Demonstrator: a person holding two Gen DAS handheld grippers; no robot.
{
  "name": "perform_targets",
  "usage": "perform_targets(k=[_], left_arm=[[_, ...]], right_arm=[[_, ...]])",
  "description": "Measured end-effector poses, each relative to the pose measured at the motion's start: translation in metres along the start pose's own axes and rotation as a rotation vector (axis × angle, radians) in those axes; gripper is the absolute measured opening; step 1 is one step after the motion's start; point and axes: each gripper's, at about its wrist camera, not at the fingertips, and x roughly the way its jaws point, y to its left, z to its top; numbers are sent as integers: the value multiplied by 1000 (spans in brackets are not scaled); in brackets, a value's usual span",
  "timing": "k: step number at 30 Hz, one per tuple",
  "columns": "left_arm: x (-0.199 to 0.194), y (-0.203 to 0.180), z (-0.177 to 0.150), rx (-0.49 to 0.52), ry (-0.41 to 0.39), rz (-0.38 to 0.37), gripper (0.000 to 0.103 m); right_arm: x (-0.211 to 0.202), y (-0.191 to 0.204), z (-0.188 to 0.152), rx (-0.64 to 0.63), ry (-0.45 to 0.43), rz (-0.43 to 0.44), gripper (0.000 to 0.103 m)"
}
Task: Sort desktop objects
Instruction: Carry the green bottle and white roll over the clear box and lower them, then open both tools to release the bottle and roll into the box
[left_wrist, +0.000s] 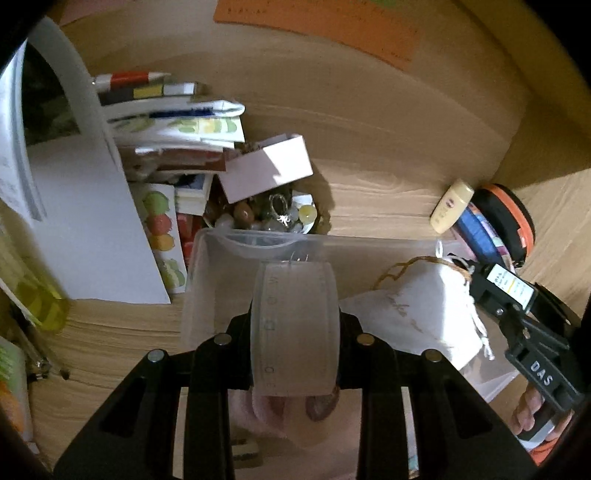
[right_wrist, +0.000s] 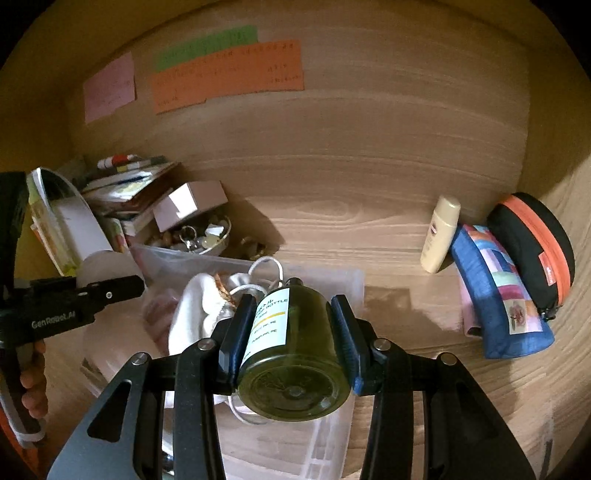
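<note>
My left gripper (left_wrist: 295, 326) is shut on a frosted translucent cylinder (left_wrist: 295, 295) with faint markings, held over a clear plastic bin (left_wrist: 369, 242). A white drawstring pouch (left_wrist: 413, 317) lies in the bin. My right gripper (right_wrist: 293, 310) is shut on a dark green bottle (right_wrist: 299, 354) with a white label, above the bin's right side (right_wrist: 343, 280), next to the pouch (right_wrist: 195, 314). In the right wrist view the left gripper (right_wrist: 110, 291) comes in from the left with the cylinder (right_wrist: 103, 264). The left wrist view shows the right gripper (left_wrist: 495, 295) at the right.
A leaning stack of books (left_wrist: 166, 122), a pink box (left_wrist: 266, 166) and a bowl of trinkets (left_wrist: 266, 214) crowd the back left. A cream bottle (right_wrist: 439, 236), blue pouch (right_wrist: 498, 288) and black-orange case (right_wrist: 532, 240) stand at the right. Sticky notes (right_wrist: 229, 77) hang on the wooden back wall.
</note>
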Motion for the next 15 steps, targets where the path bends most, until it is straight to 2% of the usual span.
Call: perform_targets(k=[6, 12, 15], left_arm=[[8, -1, 0, -1, 13, 21, 29], [8, -7, -1, 26, -7, 53, 29], [5, -8, -2, 40, -15, 48, 31]], right_arm=[[5, 10, -3, -50, -15, -42, 38], [5, 14, -4, -72, -22, -78, 39], [4, 15, -4, -80, -28, -94, 46]])
